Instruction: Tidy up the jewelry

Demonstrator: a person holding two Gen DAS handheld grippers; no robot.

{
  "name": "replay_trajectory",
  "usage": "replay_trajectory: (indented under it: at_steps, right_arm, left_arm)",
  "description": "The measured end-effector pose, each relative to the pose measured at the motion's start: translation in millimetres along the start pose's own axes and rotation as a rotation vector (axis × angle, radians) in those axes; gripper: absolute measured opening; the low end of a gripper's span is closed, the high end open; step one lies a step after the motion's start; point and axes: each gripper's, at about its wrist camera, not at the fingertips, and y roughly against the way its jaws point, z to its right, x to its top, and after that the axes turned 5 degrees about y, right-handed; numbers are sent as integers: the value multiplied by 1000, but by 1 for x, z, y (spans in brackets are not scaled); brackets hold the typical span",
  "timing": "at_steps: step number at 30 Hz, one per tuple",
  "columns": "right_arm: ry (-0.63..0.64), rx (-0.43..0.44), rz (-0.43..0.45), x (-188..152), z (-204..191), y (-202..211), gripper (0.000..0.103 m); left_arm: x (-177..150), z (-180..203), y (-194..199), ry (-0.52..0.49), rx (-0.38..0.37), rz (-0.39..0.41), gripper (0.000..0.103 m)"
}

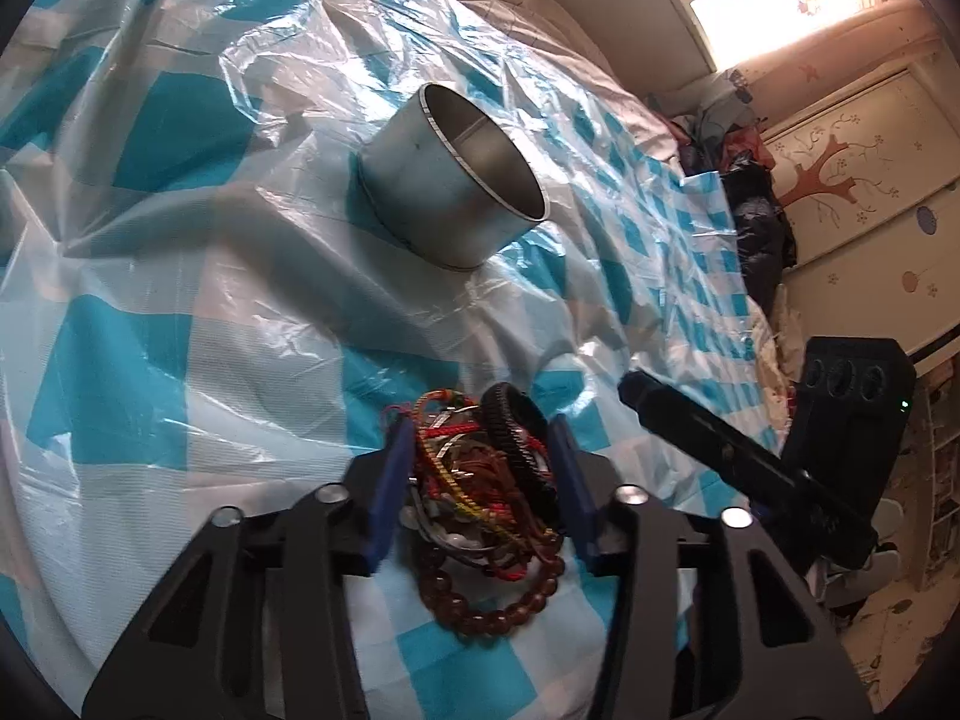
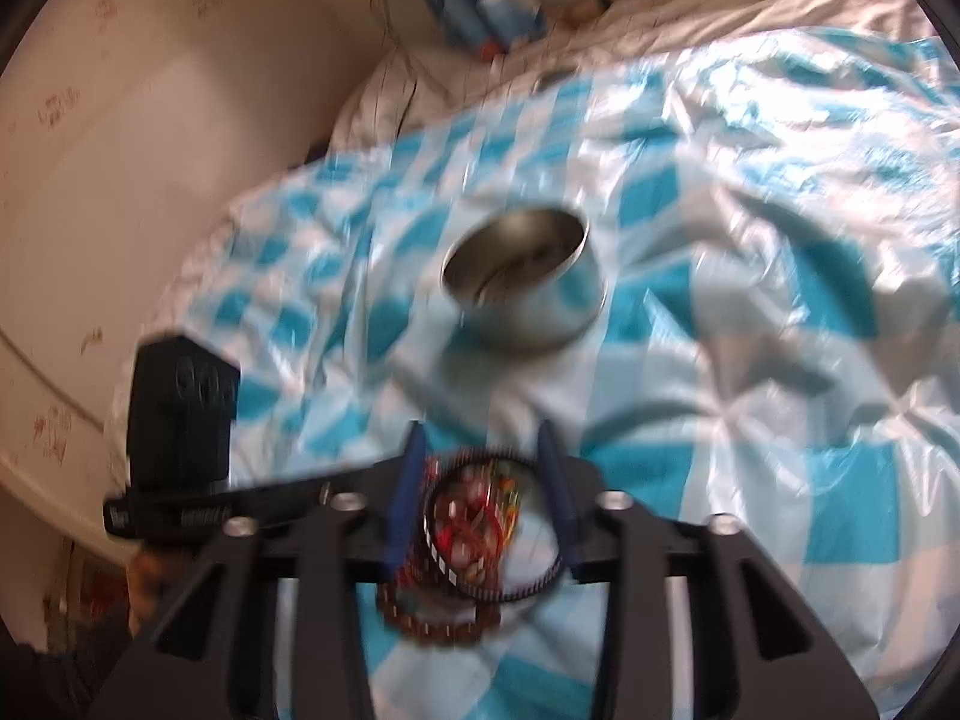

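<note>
**Both grippers around one tangle of bracelets**

The jewelry is a tangled pile of bracelets [image 1: 480, 480] lying on a crinkled plastic sheet [image 1: 198, 312] with blue and white checks. In the left wrist view the pile shows a thick black band [image 1: 517, 444] with a ribbed edge standing on top, thin red and yellow woven cords [image 1: 450, 429] crossing each other, and a string of round dark brown beads [image 1: 480, 612] at the near side.

The left gripper [image 1: 480, 438] has its blue fingers [image 1: 393, 474] on either side of the pile, close against it; whether they press it or only stand beside it cannot be told. The right gripper [image 2: 483, 462] also has its fingers spread on both sides of the same pile [image 2: 474, 522], with a visible gap on the right side, so it is parted and holds nothing. The right wrist view is blurred.

A round metal tin [image 1: 456, 180], without lid and grey inside, stands on the sheet well apart from the pile, beyond the fingertips. In the left view the other gripper's black body [image 1: 840, 420] appears at the right.
</note>
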Motion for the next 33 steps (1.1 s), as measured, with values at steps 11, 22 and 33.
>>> replay_trajectory:
  at_steps: [11,22,33]
  right_arm:
    - [146,-311,-154,-23,-1,-20,50]
    - [168,-257,-137,-20,-8,-36,8]
    - [-170,147,106,-4,39,16,8]
  left_arm:
    - [0,-1,19,-40,25,40,2]
    - [1,-1,46,-38,-69,122,2]
    - [-2,17,78,-112,-246,230,2]
